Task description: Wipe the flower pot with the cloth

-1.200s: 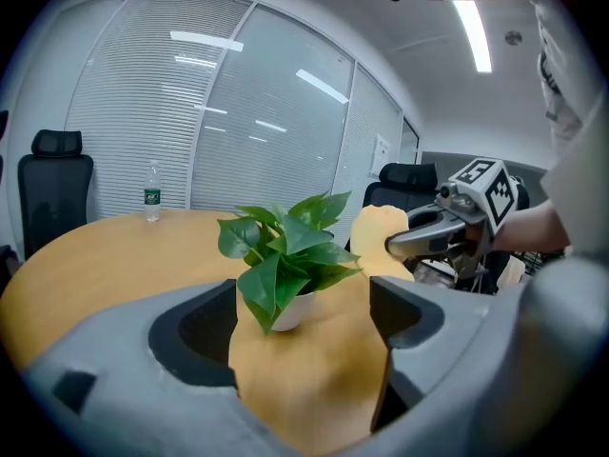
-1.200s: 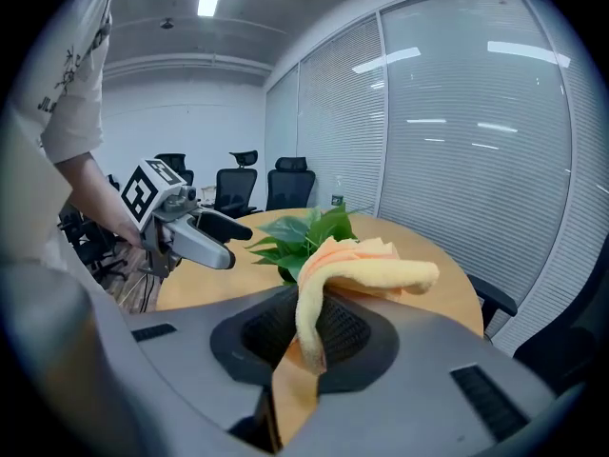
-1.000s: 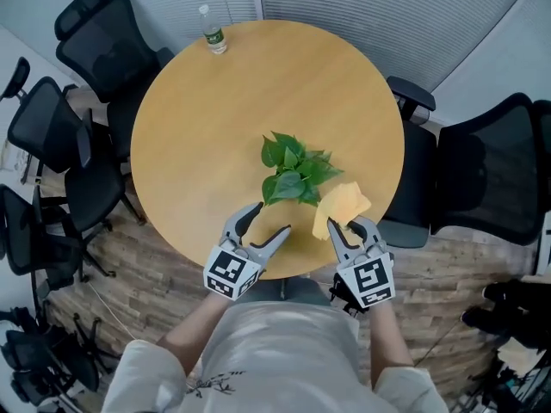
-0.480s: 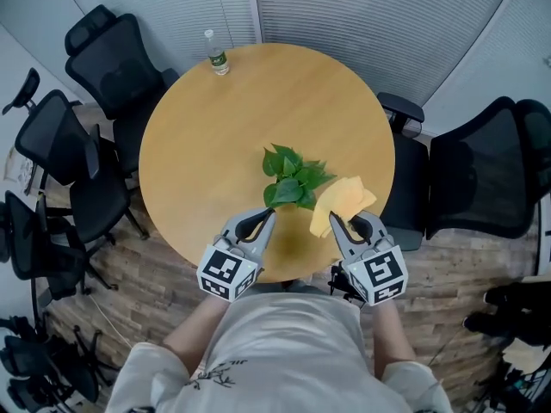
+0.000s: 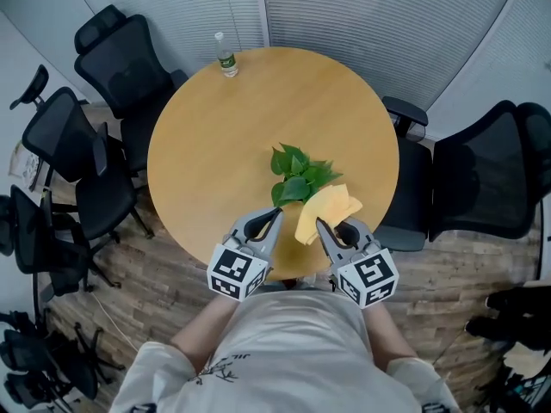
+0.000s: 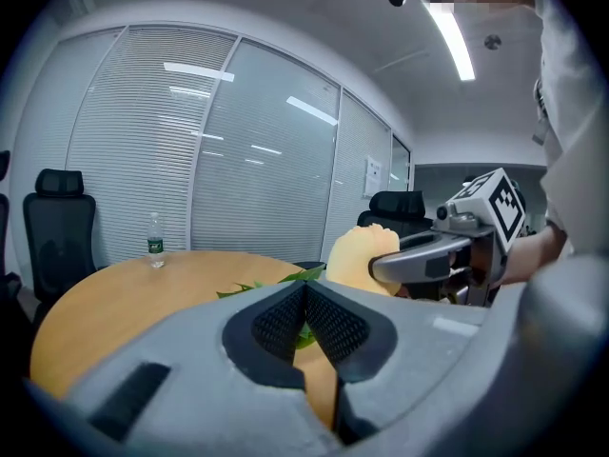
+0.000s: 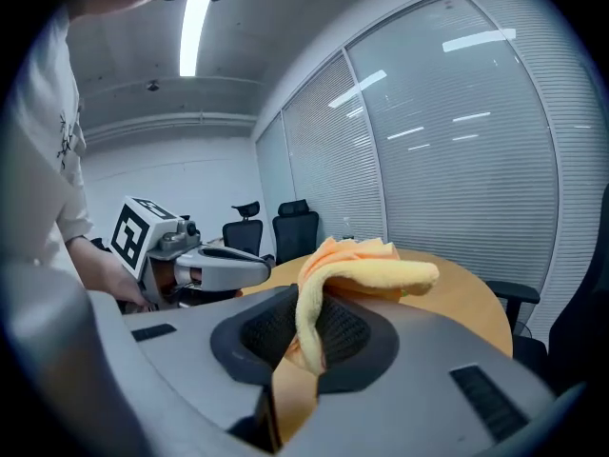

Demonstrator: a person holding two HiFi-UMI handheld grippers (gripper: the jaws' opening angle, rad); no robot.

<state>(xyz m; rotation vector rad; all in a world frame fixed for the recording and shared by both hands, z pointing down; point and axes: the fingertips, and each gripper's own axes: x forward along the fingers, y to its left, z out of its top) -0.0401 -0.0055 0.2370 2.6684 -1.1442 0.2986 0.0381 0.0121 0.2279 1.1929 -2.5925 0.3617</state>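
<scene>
Left gripper [image 6: 304, 293]: pads clenched flat together, nothing between them. A second ago they stood wide apart near the table edge, and they have just been closing on air, not on any object.

Right gripper [image 7: 306, 327]: clamped on the yellow cloth [image 7: 366, 272]. One fold is pinched between the pads and the rest flops forward over the tips. Same hold as a second ago, no slip that I can see.

Both grippers sit at the near edge of the round table [image 5: 215, 136], tips aimed at the plant [image 5: 300, 172]. Their tips look a bit closer together than they did a second ago. From the head view the cloth lies just beside the leaves on the near right, maybe brushing them; I can't tell whether it touches.

The flower pot itself: under the leaves, near the table's middle and a little toward the person. No view shows its wall or rim, only leaves.

My read:
- Wiping hasn't started. The cloth is at the foliage, not on the pot.
- With the left shut and empty, it isn't steadying the pot. It could still brace it with closed tips or push leaves aside.
- The next move needs the cloth brought lower, under the leaves and onto the pot wall.
- Risk: an unsteadied pot sliding or tipping under the wipe.

A water bottle [image 5: 225, 57] stands at the far edge, well clear.
</scene>
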